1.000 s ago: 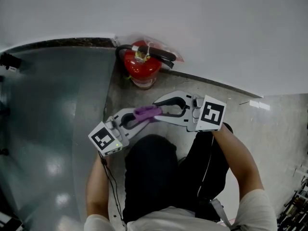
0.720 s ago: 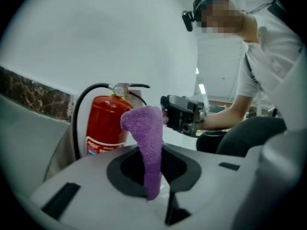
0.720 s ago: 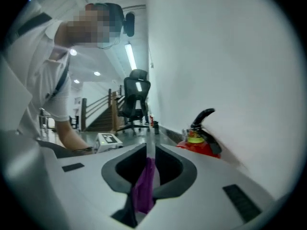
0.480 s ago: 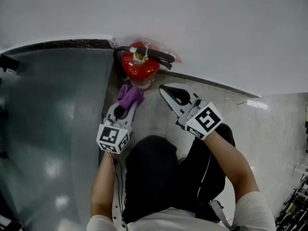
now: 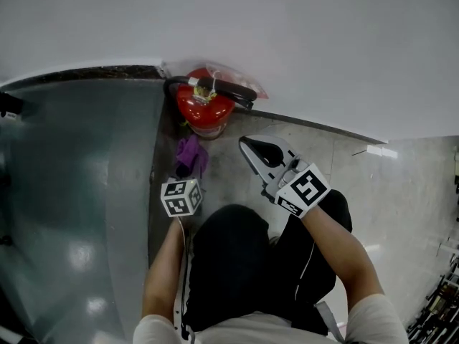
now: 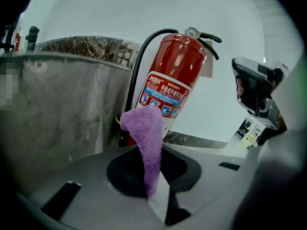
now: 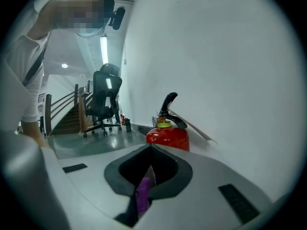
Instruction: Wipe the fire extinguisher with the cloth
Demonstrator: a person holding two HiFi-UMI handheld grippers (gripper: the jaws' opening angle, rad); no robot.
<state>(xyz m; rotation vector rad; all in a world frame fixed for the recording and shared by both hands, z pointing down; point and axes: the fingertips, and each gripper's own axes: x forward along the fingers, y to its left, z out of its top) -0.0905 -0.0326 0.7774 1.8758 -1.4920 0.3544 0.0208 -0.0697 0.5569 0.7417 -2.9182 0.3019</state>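
Note:
A red fire extinguisher [image 5: 205, 107] with a black hose and handle stands on the floor against the white wall; it also shows in the left gripper view [image 6: 173, 83] and the right gripper view [image 7: 168, 137]. My left gripper [image 5: 188, 167] is shut on a purple cloth [image 5: 191, 154], which sticks up from its jaws [image 6: 146, 140] just short of the extinguisher's lower body. Whether the two touch I cannot tell. My right gripper [image 5: 247, 144] hangs right of the extinguisher, pointing at it with jaws together [image 7: 147, 169]. A purple sliver shows in its slit.
A grey glossy panel [image 5: 72, 192] with a dark stone ledge [image 6: 81, 47] runs along the left of the extinguisher. The person's black-trousered legs [image 5: 229, 264] crouch below the grippers. An office chair [image 7: 103, 99] and stairs stand farther off.
The left gripper swung away from the right gripper and sank towards the extinguisher's base, carrying the cloth. The right gripper drew back and turned to point at the extinguisher.

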